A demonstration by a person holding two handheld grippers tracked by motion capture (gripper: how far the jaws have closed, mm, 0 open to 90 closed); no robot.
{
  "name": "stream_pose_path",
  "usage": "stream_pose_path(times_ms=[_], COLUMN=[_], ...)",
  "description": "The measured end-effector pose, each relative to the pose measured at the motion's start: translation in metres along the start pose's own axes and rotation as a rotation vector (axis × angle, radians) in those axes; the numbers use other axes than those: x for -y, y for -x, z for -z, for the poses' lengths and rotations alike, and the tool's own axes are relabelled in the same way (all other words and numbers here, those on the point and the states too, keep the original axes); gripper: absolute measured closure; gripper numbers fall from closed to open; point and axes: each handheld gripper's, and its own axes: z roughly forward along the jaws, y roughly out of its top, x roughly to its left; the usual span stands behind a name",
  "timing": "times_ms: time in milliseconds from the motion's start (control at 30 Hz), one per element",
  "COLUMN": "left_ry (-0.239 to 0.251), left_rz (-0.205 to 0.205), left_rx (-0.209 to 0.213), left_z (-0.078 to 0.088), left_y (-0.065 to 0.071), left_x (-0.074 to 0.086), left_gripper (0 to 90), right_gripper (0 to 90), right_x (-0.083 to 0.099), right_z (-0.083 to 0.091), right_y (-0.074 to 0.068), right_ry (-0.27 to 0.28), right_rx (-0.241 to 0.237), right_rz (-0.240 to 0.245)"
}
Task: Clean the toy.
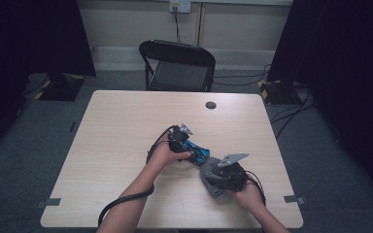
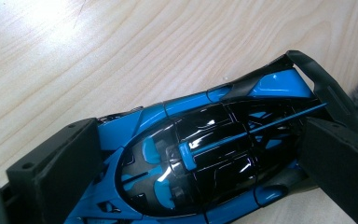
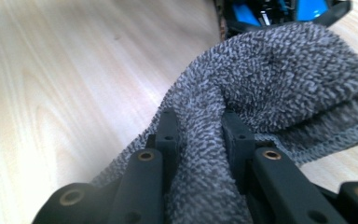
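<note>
Blue-and-black toy car (image 2: 200, 158) on worktop (image 1: 121, 131), centre-right, near side. Left hand-held gripper (image 1: 190, 147) clamped across car body, one jaw each side, steadying it. Right hand-held gripper (image 1: 222, 175) pinched together on fold of grey terry cloth (image 3: 279, 88), just right of car; cloth edge next to car tail, contact unclear. Step in hand, likely: wipe car. Keep left clamp firm but gentle, glossy shell and thin rear wing look fragile. Drag cloth along body, light pressure, avoid snagging loops on wing.

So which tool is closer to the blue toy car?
Left. The left tool clamps the toy car; the right tool grips the grey cloth beside it.
</note>
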Motion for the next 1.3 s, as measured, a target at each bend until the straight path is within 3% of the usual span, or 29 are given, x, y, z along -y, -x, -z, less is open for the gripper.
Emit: stream_pose_path(times_ms=[567,667,1133,1300], left_ry=[-0.003,-0.002,0.001,0.002], left_rz=[-0.001,0.000,0.001,0.003], left_rx=[-0.003,-0.004,-0.003,-0.003], left_z=[0.000,0.000,0.000,0.000], left_y=[0.000,0.001,0.001,0.001], left_x=[0.000,0.000,0.001,0.001], left_gripper=[0.0,0.0,0.0,0.0], right_gripper=[72.3,72.2,72.3,72.3], right_x=[0.002,0.004,0.009,0.009], right_z=[0.012,0.019,0.053,0.058], right_y=[-0.004,-0.002,0.028,0.044], right_ry=[0.018,0.018,0.086,0.098], right_rx=[-0.050,-0.029,0.051,0.109], right_rz=[0.017,0.017,-0.068,-0.112])
